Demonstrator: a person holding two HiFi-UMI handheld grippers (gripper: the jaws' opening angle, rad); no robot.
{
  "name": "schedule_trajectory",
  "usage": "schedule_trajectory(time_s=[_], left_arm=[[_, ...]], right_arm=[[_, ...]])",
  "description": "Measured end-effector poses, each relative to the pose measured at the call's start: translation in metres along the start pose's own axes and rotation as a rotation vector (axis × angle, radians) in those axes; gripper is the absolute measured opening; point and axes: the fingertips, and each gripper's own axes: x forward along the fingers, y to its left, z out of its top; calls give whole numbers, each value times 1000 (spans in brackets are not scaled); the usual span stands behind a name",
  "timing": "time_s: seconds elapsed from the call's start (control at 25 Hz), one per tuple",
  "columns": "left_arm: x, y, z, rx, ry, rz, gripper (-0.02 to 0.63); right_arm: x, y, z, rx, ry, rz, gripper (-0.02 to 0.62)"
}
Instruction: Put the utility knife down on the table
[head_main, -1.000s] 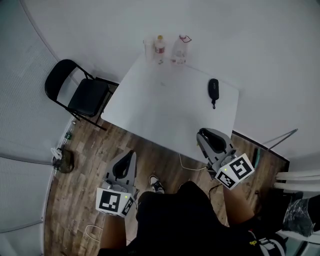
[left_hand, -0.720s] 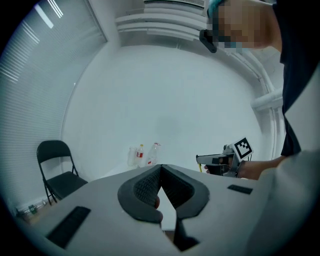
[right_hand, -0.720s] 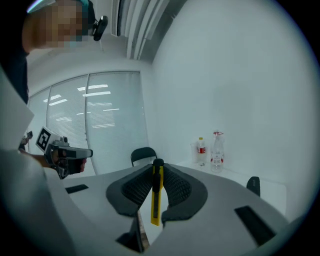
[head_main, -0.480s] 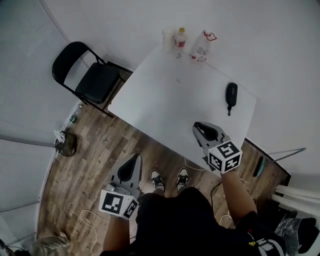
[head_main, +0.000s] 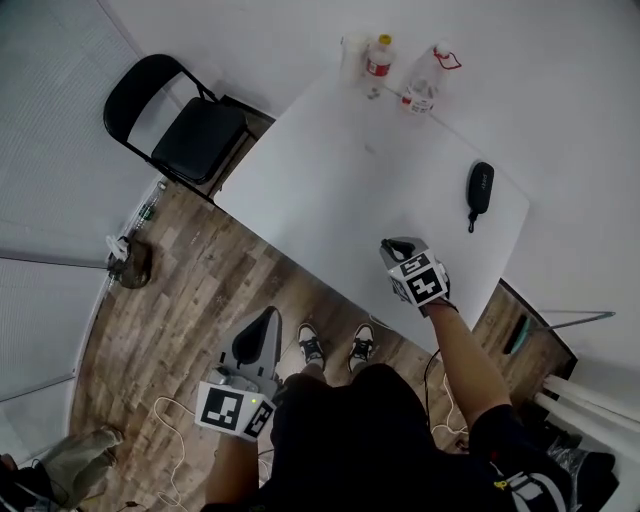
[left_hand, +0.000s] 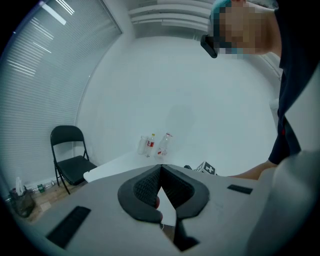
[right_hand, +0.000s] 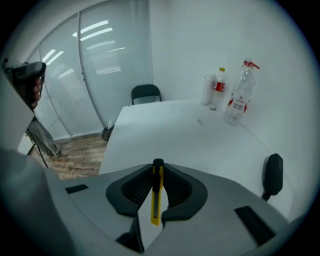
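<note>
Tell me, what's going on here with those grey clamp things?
A person holds a gripper in each hand. The right gripper is clamped on a yellow utility knife above the near edge of the white table; the knife is not yet set down. The left gripper is shut and empty, low over the wood floor. A black case and bottles sit farther along the table.

A black folding chair (head_main: 190, 140) stands on the wooden floor (head_main: 200, 300), near the left side of the white bench (head_main: 330, 190). At the far end of the bench stand a clear cup (head_main: 352, 55), a small bottle with a red label (head_main: 378, 58) and a bigger clear bottle (head_main: 425, 85). A black pouch with a little strap (head_main: 481, 188) lies near the right edge, well apart from the bottles.
</note>
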Motion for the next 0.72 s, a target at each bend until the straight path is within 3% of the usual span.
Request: schedule_trajectory(time_s=[0.48, 0.72], left_arm=[[20, 6, -5, 2, 24, 19, 18], [16, 11, -9, 8, 37, 35, 18]], right_arm=[[40, -4, -30, -33, 153, 48, 77], [55, -4, -39, -37, 172, 58, 77]])
